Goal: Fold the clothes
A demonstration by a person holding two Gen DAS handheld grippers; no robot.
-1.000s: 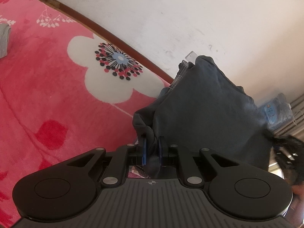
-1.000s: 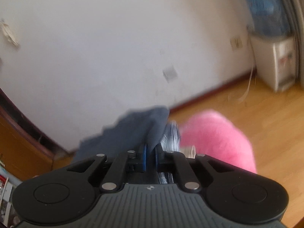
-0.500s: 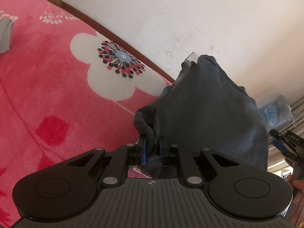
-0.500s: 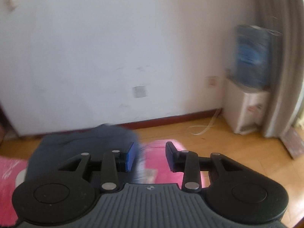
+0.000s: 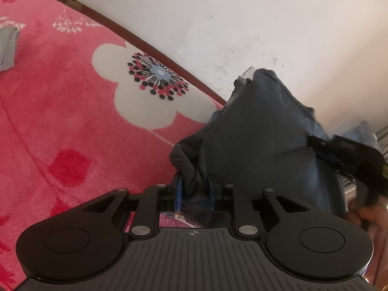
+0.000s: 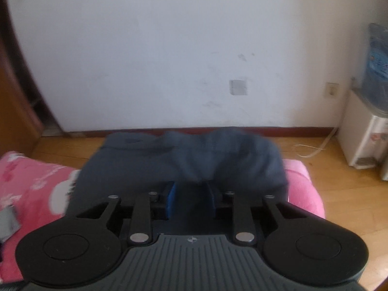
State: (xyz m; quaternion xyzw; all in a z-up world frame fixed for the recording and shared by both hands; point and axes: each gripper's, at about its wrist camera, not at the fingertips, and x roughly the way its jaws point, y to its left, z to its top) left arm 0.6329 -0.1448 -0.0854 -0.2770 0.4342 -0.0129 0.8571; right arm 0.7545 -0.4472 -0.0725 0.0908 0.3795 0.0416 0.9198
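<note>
Left wrist view: we count one dark garment [image 5: 262,145], one pink blanket [image 5: 72,111], one grey cloth [image 5: 7,46] far left.
Left gripper [image 5: 194,191]: jaws opening, garment fold between.
Right gripper [image 6: 191,197]: jaws closing, garment between.

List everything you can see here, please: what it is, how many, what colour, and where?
garment: one, dark blue-grey, on the blanket's corner, bunched between both grippers' jaws
blanket: one, pink with white flowers, covering the bed
grey cloth: one, grey, far left on the blanket
wall: white, behind
floor: wooden, right
water dispenser: one, white, blue bottle on top, right corner
left gripper: black, blue pads, jaws opening, garment between them
right gripper: black, blue pads, jaws closing around a fold of garment
hand: one, behind the right gripper
</note>
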